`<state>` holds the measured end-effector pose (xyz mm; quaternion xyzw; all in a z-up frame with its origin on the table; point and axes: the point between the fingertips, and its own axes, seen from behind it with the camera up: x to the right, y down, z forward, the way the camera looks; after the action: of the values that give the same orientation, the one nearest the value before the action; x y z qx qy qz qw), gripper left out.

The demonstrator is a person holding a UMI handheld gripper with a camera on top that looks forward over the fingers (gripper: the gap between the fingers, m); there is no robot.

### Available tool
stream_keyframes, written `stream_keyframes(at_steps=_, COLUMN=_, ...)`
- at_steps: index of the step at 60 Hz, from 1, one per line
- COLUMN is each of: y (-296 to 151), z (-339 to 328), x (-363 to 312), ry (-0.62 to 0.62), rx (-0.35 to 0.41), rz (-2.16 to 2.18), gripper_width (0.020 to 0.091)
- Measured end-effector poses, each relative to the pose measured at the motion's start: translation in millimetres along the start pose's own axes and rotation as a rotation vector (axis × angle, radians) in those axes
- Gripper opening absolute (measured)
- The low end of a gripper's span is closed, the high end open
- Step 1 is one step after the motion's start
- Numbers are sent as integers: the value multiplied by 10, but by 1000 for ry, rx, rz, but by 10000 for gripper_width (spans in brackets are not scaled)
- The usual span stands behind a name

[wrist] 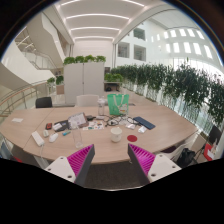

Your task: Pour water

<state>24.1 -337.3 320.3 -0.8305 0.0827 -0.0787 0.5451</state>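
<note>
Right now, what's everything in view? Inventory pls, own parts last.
Table: one, light wood, oval, ahead of the fingers.
Green container: one, green, on the table's far side.
Cup: one, pale with a reddish tint, on the table just beyond the fingers.
Small clutter: several, mixed colours, across the tabletop; too small to name.
Chairs: at least two, dark, around the table.
Cabinet: one, white, behind the table, plants on top.
Plant row: one, green, along the windows.
Gripper: one, white fingers with magenta pads, open, holding nothing.

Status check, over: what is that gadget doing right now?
Hand-held gripper open, empty. Green translucent plastic pitcher beyond, across round wooden table, untouched. Small white cup and clutter between.
</note>
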Motion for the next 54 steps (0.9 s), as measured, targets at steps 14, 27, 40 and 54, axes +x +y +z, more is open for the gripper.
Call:
stream_keyframes(at_steps=14, y=215, z=290, x=-516, ry=-104, rx=28, rz=-42, gripper_width=765)
stream_keyframes(at_steps=27, y=507, z=1348, x=-1229, ry=-198, rx=83, rz=-13, gripper_width=764)
stream_keyframes(at_steps=40, y=846, z=2793, x=-2116, ry=-321, rx=108, rz=-53, gripper_width=764)
stream_keyframes(at_steps=54, y=769, z=3908, x=-2516, ry=-331, rx=161, rz=-108, gripper_width=768)
